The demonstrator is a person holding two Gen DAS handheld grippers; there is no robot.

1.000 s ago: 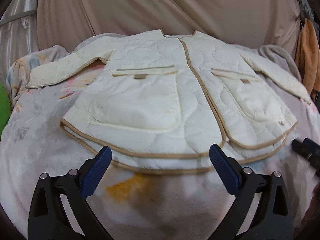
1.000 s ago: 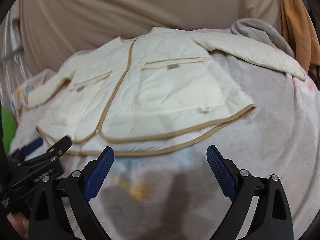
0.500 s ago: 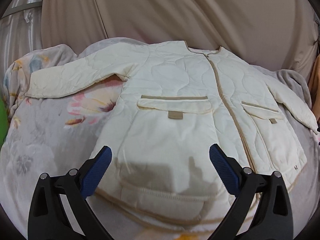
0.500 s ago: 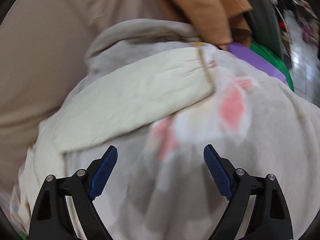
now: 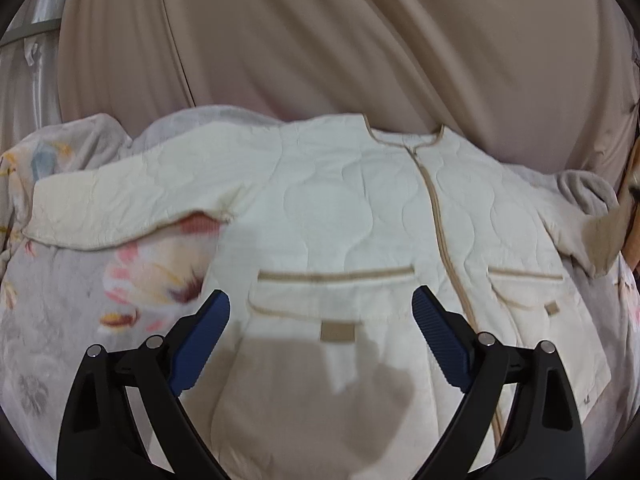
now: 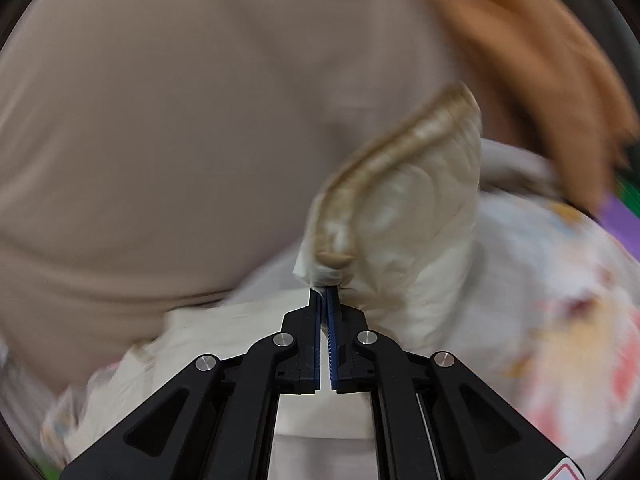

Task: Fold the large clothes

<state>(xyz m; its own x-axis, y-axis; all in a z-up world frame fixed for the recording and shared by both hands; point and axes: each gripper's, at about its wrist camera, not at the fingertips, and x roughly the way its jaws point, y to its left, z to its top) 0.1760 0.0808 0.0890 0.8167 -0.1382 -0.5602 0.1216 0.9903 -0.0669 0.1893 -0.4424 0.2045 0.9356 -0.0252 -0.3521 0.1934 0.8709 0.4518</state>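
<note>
Draped beige fabric (image 5: pixel 320 40) fills the background from nine to three o'clock in the left wrist view, and below it a grey fleece blanket with a pastel floral print (image 5: pixel 52 320) covers the work surface. On that blanket lies the cream quilted jacket with tan binding (image 5: pixel 340 208), front up, collar toward twelve o'clock and hem toward six. Its tan front placket runs from the neckline down toward five o'clock, and a tan-trimmed flap pocket with a small tan patch sits at the centre of the view, with a second one at three o'clock. One sleeve stretches flat toward nine o'clock across the floral print.

The left gripper (image 5: pixel 320 336) hovers over the lower half of the jacket with its blue-padded jaws spread wide apart and nothing between them; its shadow falls on the cloth at six o'clock.

The right gripper (image 6: pixel 327 294) is clenched: its blue pads are pressed together on the tan-edged cuff of the jacket's other sleeve (image 6: pixel 400 208), which rises crumpled from the fingertips toward one o'clock. Motion blur softens that view. An orange-brown cloth (image 6: pixel 532 72) hangs at two o'clock, with the floral blanket at four o'clock.
</note>
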